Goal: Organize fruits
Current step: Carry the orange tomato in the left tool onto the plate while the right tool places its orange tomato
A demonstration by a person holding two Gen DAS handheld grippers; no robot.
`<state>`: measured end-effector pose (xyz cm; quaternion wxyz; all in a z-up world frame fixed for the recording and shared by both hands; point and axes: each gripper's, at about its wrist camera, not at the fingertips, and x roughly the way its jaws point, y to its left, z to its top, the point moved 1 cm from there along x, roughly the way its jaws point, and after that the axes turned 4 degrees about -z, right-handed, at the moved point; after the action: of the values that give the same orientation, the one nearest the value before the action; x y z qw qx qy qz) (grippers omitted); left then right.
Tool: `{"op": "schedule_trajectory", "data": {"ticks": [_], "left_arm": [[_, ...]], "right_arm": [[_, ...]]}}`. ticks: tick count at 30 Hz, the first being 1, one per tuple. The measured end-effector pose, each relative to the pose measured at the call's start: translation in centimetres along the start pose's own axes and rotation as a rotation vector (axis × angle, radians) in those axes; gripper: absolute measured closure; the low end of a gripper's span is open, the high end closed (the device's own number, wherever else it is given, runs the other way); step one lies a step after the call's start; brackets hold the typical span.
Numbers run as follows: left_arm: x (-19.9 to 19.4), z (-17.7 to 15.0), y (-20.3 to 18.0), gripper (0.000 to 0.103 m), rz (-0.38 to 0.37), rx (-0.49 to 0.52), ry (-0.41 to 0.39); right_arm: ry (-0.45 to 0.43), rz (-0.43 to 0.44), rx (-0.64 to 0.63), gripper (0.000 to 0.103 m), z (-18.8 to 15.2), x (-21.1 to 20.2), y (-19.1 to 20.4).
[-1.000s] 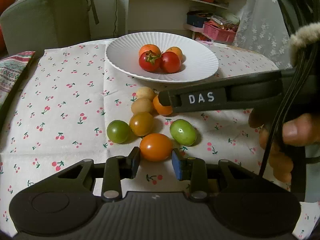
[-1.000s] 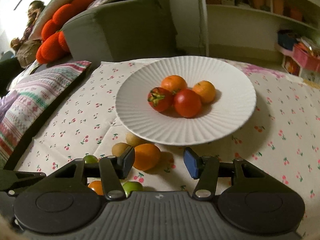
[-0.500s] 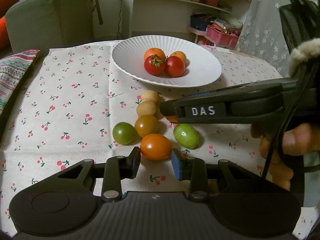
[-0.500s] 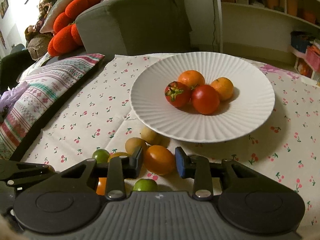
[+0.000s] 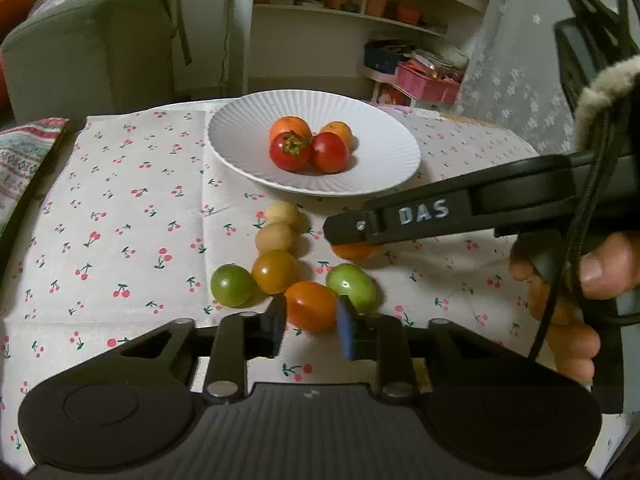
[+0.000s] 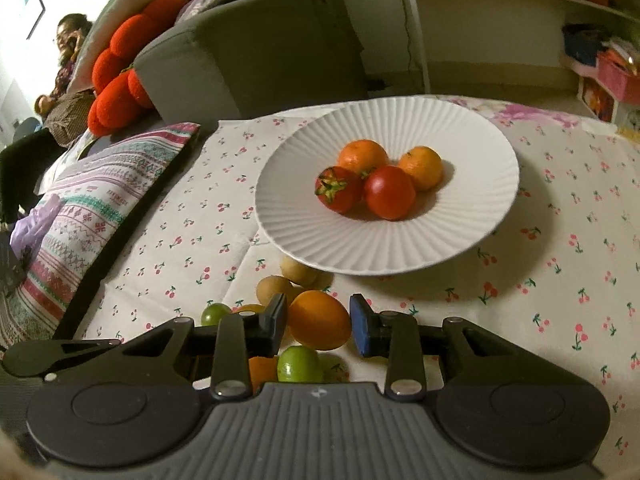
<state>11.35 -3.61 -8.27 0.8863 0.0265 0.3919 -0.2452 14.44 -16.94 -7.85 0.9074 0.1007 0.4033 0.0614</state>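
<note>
Left gripper [image 5: 310,322] is clamped on an orange tomato [image 5: 311,306] right at the near edge of the fruit pile on the cherry-print cloth [image 5: 120,216]. Right gripper [image 6: 318,320] is squeezed onto another orange fruit [image 6: 320,320], lifted a bit off the cloth on the pile's plate side. Two green tomatoes [image 5: 231,285] flank the near tomato, with a yellowish one and two pale ones [image 5: 276,236] lined up behind. Past the pile, the white plate [image 5: 248,128] has two red tomatoes and two orange fruits.
</note>
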Motion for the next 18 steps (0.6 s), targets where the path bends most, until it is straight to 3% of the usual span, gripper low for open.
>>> {"op": "schedule_trajectory", "data": {"ticks": [2, 4, 9, 11, 18], "left_arm": [[0.4, 0.0, -0.2, 0.075, 0.014, 0.013, 0.008], [0.8, -0.1, -0.2, 0.074, 0.029, 0.022, 0.017], [1.5, -0.2, -0.1, 0.074, 0.038, 0.053, 0.010], [1.5, -0.3, -0.4, 0.085, 0.026, 0.074, 0.005], [1.3, -0.5, -0.9, 0.085, 0.019, 0.090, 0.014]], "right_arm": [[0.006, -0.002, -0.006, 0.072, -0.2, 0.1, 0.1], [0.007, 0.001, -0.006, 0.072, -0.1, 0.1, 0.3], [0.021, -0.009, -0.009, 0.072, -0.2, 0.3, 0.3], [0.021, -0.019, -0.012, 0.072, -0.2, 0.4, 0.4], [0.066, -0.038, -0.030, 0.074, -0.7, 0.8, 0.4]]}}
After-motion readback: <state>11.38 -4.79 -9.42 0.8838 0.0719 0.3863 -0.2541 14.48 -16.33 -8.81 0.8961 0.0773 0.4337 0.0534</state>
